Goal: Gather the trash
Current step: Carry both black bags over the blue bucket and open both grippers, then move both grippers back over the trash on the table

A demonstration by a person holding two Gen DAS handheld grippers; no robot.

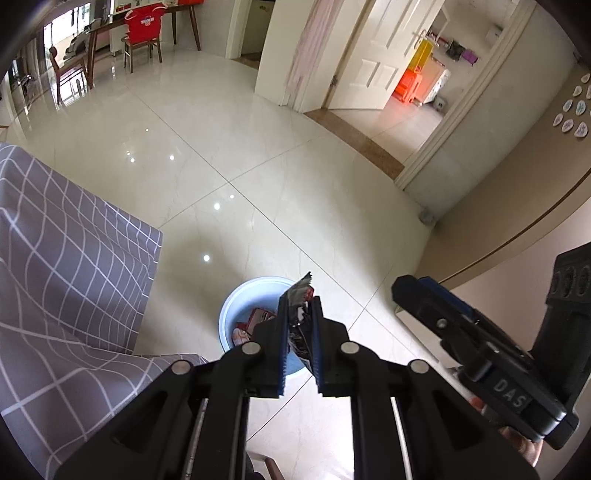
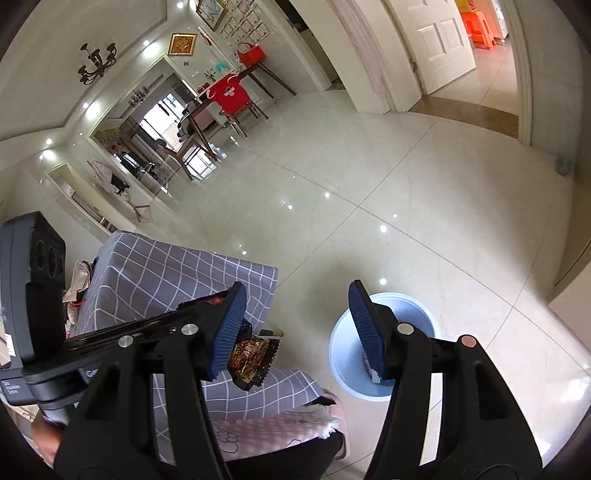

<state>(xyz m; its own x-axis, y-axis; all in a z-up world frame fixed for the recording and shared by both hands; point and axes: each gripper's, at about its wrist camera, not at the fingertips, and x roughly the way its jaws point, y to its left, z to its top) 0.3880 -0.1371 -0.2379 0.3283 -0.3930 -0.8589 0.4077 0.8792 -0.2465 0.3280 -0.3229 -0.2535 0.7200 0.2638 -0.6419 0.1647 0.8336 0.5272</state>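
Note:
My left gripper (image 1: 300,314) is shut on a dark snack wrapper (image 1: 301,295) and holds it in the air above a light blue bin (image 1: 236,299) on the floor. The bin holds some red wrappers (image 1: 258,317). My right gripper (image 2: 295,328) is open and empty, above the floor, with the blue bin (image 2: 410,306) behind its right finger. The left gripper (image 2: 221,306) shows in the right wrist view with the wrapper (image 2: 253,356) hanging from it. The right gripper (image 1: 461,325) shows at the right of the left wrist view.
A table under a grey checked cloth (image 1: 62,251) stands left of the bin, with clutter (image 2: 77,284) on its far side. A pink cushioned seat (image 2: 273,428) is below the grippers. Glossy tiled floor (image 1: 258,155) stretches to a dining table with chairs (image 1: 144,33) and an open door (image 1: 373,55).

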